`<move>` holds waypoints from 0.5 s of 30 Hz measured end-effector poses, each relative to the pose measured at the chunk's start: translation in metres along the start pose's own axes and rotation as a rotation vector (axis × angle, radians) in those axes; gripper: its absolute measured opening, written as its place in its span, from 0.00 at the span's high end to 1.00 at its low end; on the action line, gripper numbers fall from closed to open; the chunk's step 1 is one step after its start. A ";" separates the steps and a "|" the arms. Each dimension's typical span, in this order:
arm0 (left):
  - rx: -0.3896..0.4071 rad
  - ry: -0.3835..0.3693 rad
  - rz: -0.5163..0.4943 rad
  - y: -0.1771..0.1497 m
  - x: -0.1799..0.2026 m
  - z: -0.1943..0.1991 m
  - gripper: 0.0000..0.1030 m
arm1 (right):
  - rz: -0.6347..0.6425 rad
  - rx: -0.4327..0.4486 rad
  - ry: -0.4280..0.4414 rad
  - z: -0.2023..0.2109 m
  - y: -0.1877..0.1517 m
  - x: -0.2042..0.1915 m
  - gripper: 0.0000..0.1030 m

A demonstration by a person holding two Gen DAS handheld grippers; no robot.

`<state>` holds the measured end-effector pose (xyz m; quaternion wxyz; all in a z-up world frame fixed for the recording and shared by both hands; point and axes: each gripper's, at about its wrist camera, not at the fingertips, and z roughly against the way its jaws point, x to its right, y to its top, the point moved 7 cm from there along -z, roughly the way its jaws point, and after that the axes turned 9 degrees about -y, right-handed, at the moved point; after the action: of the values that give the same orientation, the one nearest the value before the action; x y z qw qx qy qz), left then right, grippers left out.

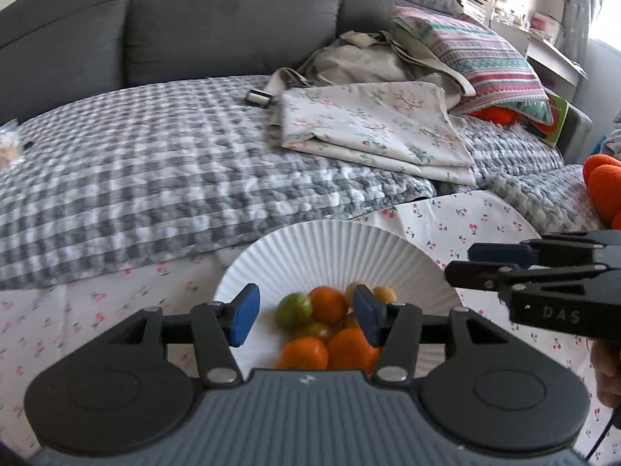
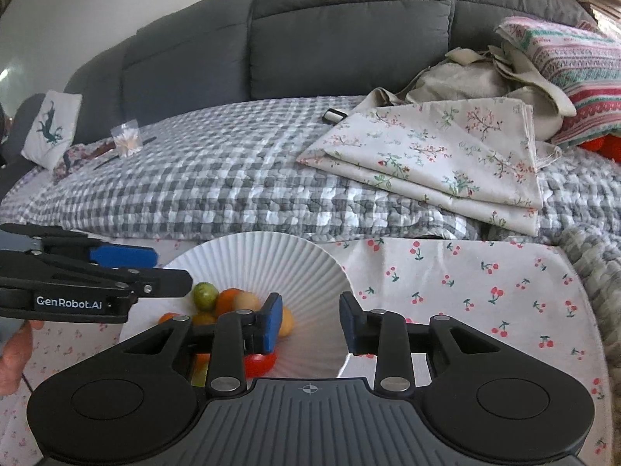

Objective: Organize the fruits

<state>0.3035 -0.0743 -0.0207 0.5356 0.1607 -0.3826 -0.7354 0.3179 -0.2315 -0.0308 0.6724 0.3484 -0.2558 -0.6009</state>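
While the left gripper [image 1: 304, 316] hangs released over a pile of fruits [image 1: 326, 330], its blue pads wide apart and grasping nothing, the right gripper [image 2: 310, 320] hovers just to the right, also released and empty. Oranges, a green fruit [image 1: 294, 308] and yellowish ones lie heaped in a white ribbed plate [image 1: 333, 244] on a cherry-print cloth [image 2: 465, 283]. Beyond lies a grey checked blanket [image 1: 155, 163].

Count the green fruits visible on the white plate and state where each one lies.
2. One green fruit lies at the pile's left edge; a darker green one sits just right of it, among the oranges. The gripper body hides the near part of the white plate, so more are possible.
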 end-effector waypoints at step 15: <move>0.018 0.124 0.080 -0.042 0.007 0.097 0.17 | 0.011 -0.127 -0.038 0.074 -0.037 -0.043 0.45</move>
<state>0.2102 -0.0374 0.0127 0.5860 0.1953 -0.3613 -0.6985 0.2318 -0.2019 -0.0100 0.6914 0.2923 -0.2315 -0.6189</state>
